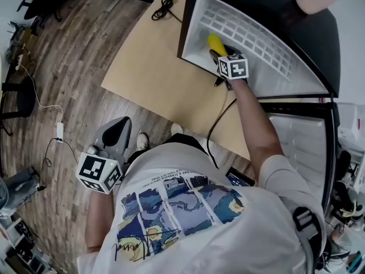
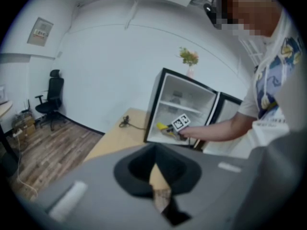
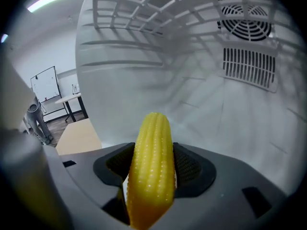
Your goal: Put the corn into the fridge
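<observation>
A yellow corn cob (image 3: 151,166) stands between the jaws of my right gripper (image 3: 152,169), which is shut on it. In the head view the corn (image 1: 216,43) and right gripper (image 1: 219,59) are inside the open small fridge (image 1: 251,39), just past its front edge, below the white wire shelf (image 1: 245,30). The left gripper view shows the corn (image 2: 162,126) at the fridge (image 2: 182,110) from afar. My left gripper (image 1: 117,131) hangs low at my left side over the wood floor, its jaws together with nothing between them (image 2: 158,186).
The fridge door (image 1: 299,147) stands open to the right. The fridge sits on a tan mat (image 1: 154,67) with a black cable (image 1: 162,7) at its far edge. Inside, a fan grille (image 3: 247,18) marks the back wall. An office chair (image 2: 48,99) stands far left.
</observation>
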